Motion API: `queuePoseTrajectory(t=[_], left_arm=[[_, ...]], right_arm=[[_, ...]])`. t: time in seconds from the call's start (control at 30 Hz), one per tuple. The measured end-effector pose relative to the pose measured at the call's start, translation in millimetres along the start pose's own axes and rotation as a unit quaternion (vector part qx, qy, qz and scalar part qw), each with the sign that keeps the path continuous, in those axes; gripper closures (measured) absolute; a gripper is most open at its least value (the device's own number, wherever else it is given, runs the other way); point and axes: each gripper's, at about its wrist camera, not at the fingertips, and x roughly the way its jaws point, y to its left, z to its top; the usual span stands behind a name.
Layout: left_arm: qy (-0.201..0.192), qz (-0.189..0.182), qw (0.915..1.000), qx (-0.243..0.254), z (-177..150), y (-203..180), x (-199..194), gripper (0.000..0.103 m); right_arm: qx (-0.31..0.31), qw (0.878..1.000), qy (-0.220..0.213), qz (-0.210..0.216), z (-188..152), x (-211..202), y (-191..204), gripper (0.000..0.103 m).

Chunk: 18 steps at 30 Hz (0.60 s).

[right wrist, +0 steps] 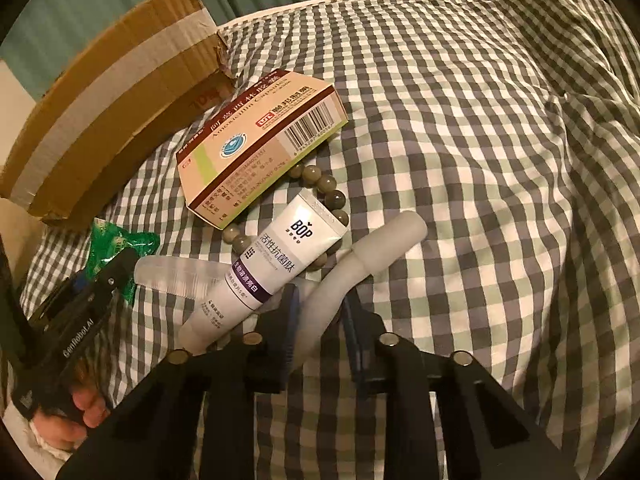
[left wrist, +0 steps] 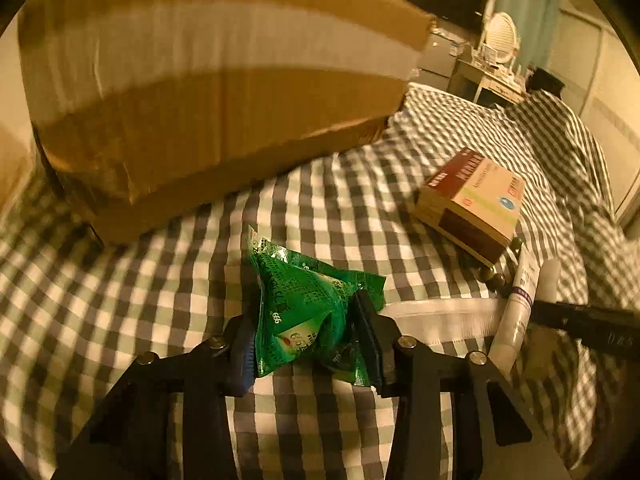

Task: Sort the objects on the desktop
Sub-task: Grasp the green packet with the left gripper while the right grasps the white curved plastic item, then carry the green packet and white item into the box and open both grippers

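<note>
Clamping a crinkled green foil sachet (left wrist: 308,312) in the left gripper (left wrist: 310,336), low centre of the left view, below the brown taped cardboard box (left wrist: 208,92) at upper left. Closing the right gripper (right wrist: 320,320) around a white frosted plastic handle (right wrist: 360,264), bottom centre of the right view, beside the white BOP tube (right wrist: 272,264), above the grey-and-white checked cloth (right wrist: 480,160).

Your left camera sits low and close, looking along its black fingers (left wrist: 248,344) toward the big brown cardboard box (left wrist: 208,92). Your right camera looks down from higher up over the grey-and-white checked cloth (right wrist: 460,152). Both see the box, the cloth and the cream-and-maroon medicine carton (right wrist: 260,140).
</note>
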Motion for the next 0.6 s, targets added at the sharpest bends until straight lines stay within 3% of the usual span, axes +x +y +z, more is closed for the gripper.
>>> queuePoseTrajectory(t=[0.13,0.33,0.6], left_arm=[[-0.001,0.004,1.0,0.006,-4,-1,-10,0.063],[-0.018,0.008,0.9997,-0.016,-5,7,-31,0.063],[-0.07,-0.005,0.9968,-0.039,3,9,-88,0.064]], right_arm=[[0.012,1.0,-0.002,0.016,-6,-12,-7,0.091],[-0.005,0.999,-0.028,0.022,-17,-39,2,0.092],[0.0,0.995,-0.067,0.071,-29,-88,14,0.092]])
